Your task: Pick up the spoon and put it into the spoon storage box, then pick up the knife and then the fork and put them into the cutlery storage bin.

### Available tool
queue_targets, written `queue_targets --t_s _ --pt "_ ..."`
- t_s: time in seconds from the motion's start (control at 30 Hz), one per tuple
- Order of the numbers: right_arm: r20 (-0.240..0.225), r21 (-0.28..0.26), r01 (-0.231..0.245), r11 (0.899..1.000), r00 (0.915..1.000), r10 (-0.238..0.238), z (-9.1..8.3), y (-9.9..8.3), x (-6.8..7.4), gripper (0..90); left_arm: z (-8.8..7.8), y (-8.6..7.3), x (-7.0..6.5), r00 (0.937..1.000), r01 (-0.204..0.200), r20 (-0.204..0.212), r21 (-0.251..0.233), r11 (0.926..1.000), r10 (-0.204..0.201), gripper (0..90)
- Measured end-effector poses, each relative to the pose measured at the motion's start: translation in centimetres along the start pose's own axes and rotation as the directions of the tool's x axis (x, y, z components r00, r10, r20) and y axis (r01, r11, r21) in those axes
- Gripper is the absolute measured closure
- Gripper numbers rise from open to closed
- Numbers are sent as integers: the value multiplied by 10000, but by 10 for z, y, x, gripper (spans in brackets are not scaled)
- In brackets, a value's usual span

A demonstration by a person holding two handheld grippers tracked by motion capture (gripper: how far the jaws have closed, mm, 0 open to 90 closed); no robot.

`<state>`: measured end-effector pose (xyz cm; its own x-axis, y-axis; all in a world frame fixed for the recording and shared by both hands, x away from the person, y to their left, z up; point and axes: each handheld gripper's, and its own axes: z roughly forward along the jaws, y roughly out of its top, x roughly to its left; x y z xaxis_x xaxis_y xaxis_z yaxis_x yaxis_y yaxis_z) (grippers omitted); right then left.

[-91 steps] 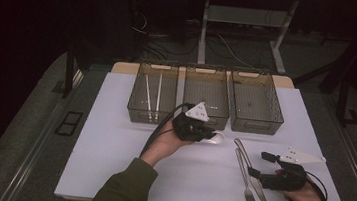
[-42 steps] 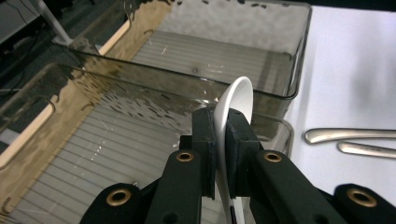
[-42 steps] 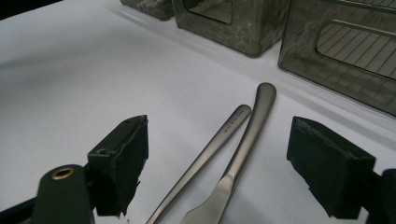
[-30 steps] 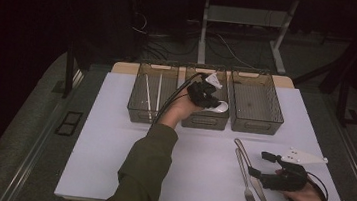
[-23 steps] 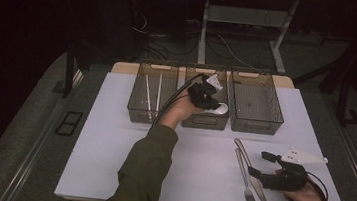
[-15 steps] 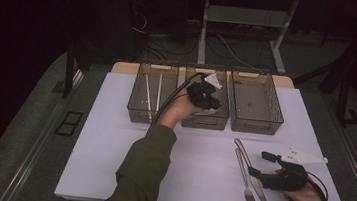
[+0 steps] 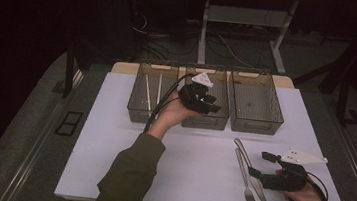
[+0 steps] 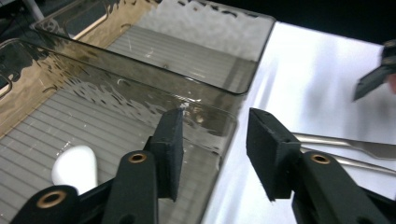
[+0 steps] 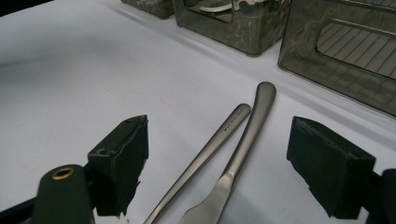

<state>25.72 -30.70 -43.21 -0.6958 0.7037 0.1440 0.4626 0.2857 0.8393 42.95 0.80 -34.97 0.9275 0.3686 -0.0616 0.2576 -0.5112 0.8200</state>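
Observation:
My left gripper (image 7: 215,106) hovers over the front right corner of the middle smoked-plastic bin (image 7: 204,121). Its jaws have just been opening and stand apart with nothing between them (image 8: 215,140). Below them a white spoon (image 8: 74,168) lies on the ribbed floor of that bin (image 8: 140,100). My right gripper (image 7: 258,164) rests at the table's front right, open, its jaws (image 9: 224,140) straddling the handles of a metal fork (image 9: 210,149) and a knife (image 9: 252,121). Fork (image 7: 244,175) and knife (image 7: 255,176) lie side by side on the white tabletop.
Three bins stand in a row at the back of the table. The left bin (image 7: 137,111) holds two thin sticks (image 7: 151,90); the right bin (image 7: 257,125) looks bare inside. The white tabletop (image 7: 112,139) stretches in front of them.
The left gripper's jaws have parted and the white spoon has left them for the middle bin. The left hand has shifted slightly and risen a little. The right gripper has stayed put.

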Motion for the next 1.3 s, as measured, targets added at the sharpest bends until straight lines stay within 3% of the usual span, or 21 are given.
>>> queue_targets --t_s 0.17,0.47,0.67,1.07,1.3 --pt "30 6 -46 10000 10000 46 1 0 0 207 -20 -7 -10 9999 140 51 -370 9992 -138 481" --pt "65 7 -80 10000 9999 80 1 0 -1 207 -51 -29 -31 9998 35 -193 -557 9984 -46 361" --pt "30 48 -88 9999 10000 88 1 0 -1 207 -62 -54 -43 9987 151 -484 -621 9980 -181 283" --pt "177 -16 -153 9999 9997 154 0 0 -2 207 -89 -117 -58 9883 997 -1067 -888 9910 -1090 152" --pt "168 9 -125 9999 9998 124 -1 -1 -2 207 -100 -144 -68 9853 1015 -1268 -1018 9896 -1141 106"
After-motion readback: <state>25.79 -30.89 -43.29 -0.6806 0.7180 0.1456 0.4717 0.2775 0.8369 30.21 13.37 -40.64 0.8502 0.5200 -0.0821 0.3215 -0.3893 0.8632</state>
